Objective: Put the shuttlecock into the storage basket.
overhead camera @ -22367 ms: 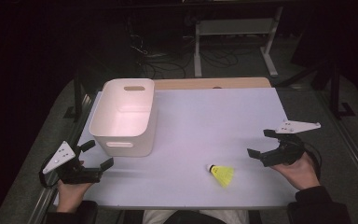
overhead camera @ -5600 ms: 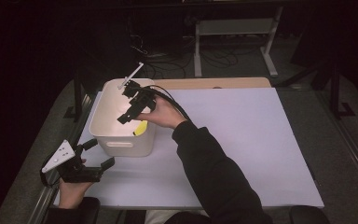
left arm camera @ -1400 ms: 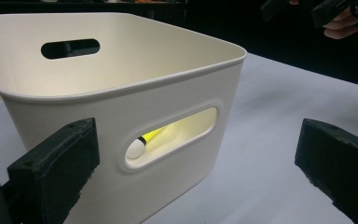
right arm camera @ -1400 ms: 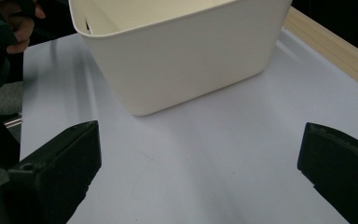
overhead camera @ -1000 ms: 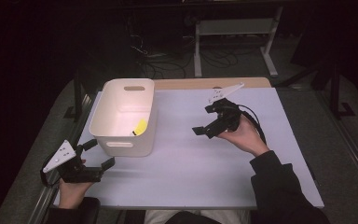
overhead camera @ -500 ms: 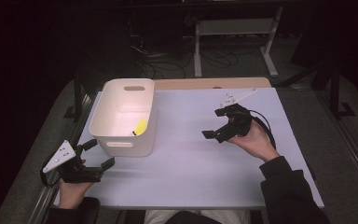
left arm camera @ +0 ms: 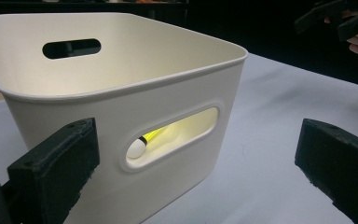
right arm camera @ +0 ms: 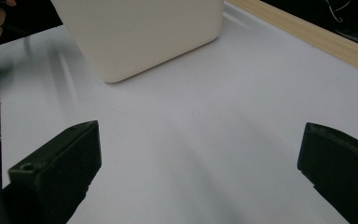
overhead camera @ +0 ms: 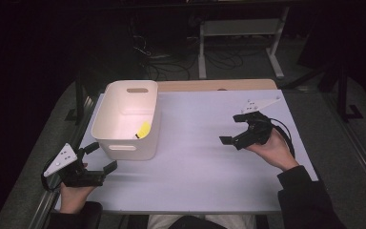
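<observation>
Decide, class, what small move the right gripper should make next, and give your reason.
Probably lower the right gripper to rest on the table: its jaws are open and empty, and the yellow shuttlecock already lies inside the white bin.
</observation>
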